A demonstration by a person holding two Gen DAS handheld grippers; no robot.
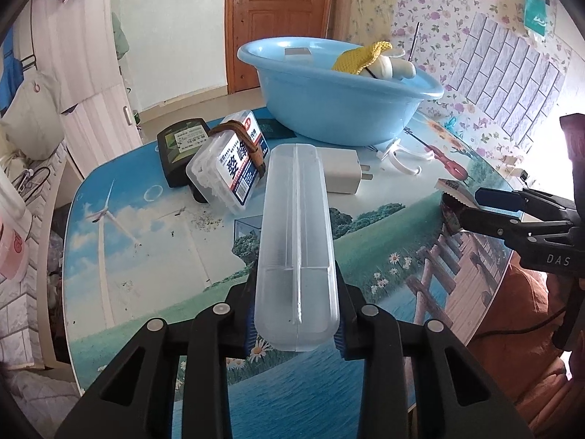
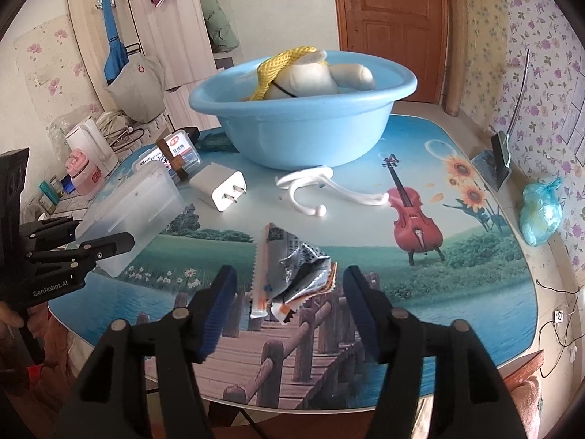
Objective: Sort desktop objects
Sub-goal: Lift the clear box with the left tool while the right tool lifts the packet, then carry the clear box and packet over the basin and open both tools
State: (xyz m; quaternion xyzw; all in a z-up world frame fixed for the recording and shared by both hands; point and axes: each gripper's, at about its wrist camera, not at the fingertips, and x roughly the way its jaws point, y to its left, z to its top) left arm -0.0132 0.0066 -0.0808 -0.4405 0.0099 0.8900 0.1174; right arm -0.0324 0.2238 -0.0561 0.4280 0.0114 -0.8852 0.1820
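Note:
My left gripper (image 1: 297,314) is shut on the near end of a long translucent plastic case (image 1: 298,226), which points away from me above the picture-printed table (image 1: 146,241). From the right wrist view the same case (image 2: 135,205) hangs over the table's left side. My right gripper (image 2: 289,278) stands open around a crumpled silver snack wrapper (image 2: 281,252); its pads (image 2: 219,303) are clear of the foil. A blue basin (image 2: 303,135) at the back holds a plush toy (image 2: 314,77) and yellow netting. A white charger (image 2: 219,186) and a white plastic hook (image 2: 314,186) lie before it.
A clear labelled box (image 1: 226,168) with a brown strap leans on a black box (image 1: 179,146) at the back left. A blue plastic bag (image 2: 541,212) and a phone stand (image 2: 497,161) sit at the table's right edge. A person's hand (image 2: 11,318) holds the left gripper.

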